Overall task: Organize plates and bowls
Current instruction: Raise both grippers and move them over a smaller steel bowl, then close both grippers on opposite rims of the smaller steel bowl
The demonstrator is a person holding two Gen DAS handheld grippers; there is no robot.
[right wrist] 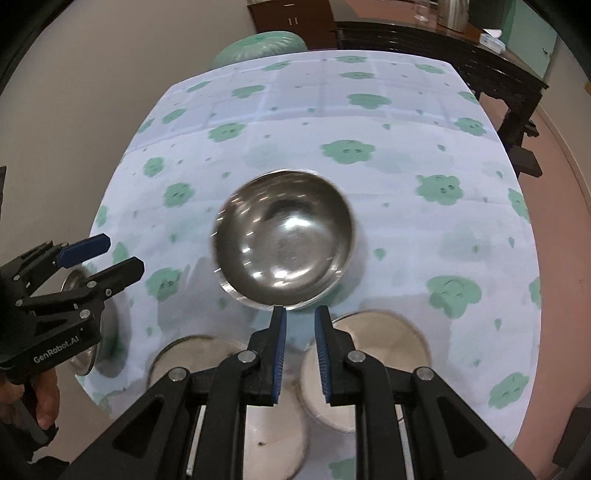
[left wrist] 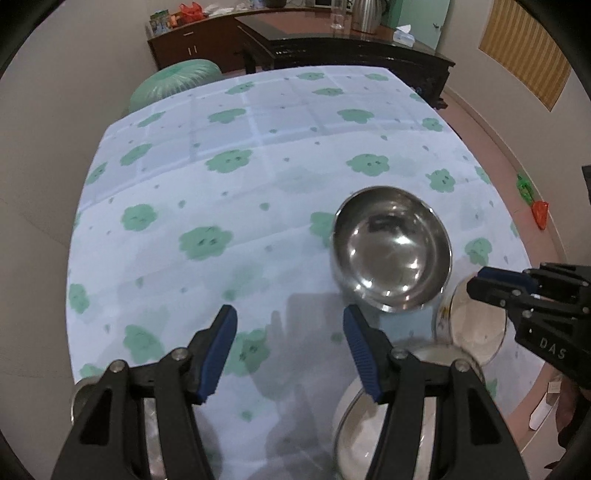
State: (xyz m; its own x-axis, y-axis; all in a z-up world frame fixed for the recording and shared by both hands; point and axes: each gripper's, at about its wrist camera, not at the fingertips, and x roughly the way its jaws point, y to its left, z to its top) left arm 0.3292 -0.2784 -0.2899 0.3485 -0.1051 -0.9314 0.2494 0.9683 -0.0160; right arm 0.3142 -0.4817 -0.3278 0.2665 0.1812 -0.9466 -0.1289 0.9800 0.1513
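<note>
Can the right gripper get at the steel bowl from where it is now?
Probably yes. The right gripper sits just short of the steel bowl's near rim, fingers slightly apart and empty, with only bare tablecloth between.

The table wears a pale blue cloth with green flower shapes. At its far side sits a round green cushion. Farther back stands a dark wood sideboard with a clear glass on top. The walls are beige. The floor is reddish brown.
</note>
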